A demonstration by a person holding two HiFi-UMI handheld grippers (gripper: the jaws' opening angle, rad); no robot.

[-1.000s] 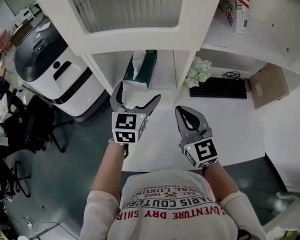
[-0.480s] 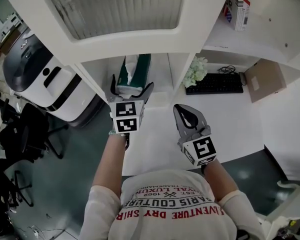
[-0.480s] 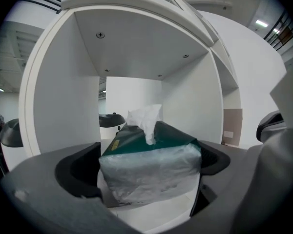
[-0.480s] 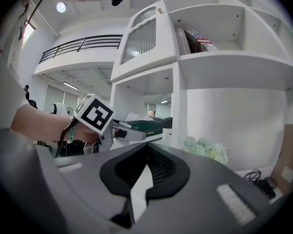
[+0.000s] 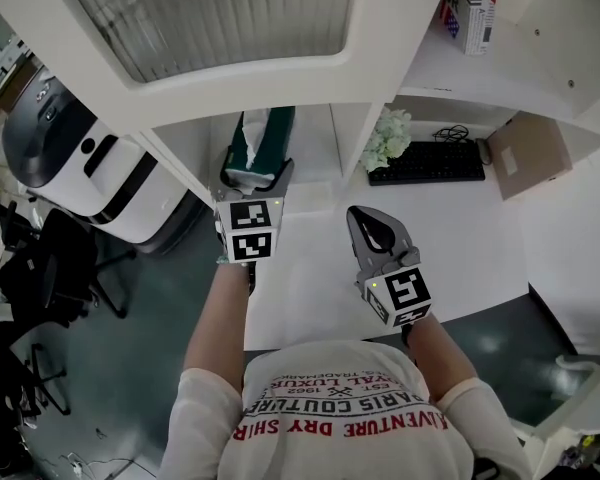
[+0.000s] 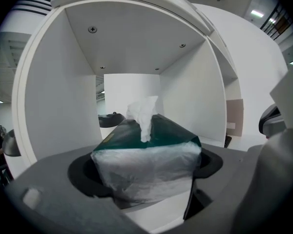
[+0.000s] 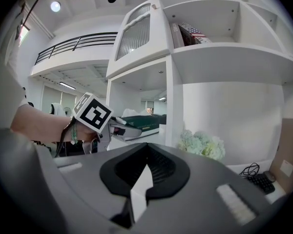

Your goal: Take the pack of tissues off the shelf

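A green pack of tissues (image 5: 260,136) with a white tissue sticking up lies in an open compartment of the white shelf (image 5: 320,153). My left gripper (image 5: 252,175) has reached into that compartment. Its jaws are closing on the pack's near end. In the left gripper view the pack (image 6: 146,160) fills the gap and both its clear-wrapped sides meet the pads. My right gripper (image 5: 376,226) hangs shut and empty over the white desk, to the right of the left one. From the right gripper view I see the left gripper (image 7: 121,126) at the pack (image 7: 145,120).
A bunch of pale flowers (image 5: 388,140) and a black keyboard (image 5: 427,162) sit on the white desk (image 5: 460,238) to the right. A flag-printed box (image 5: 472,8) stands on an upper shelf. A white machine (image 5: 80,158) and office chairs (image 5: 40,258) are on the left.
The left gripper has gone forward into the compartment and its wide jaws have narrowed onto the tissue pack. The right gripper has barely moved.
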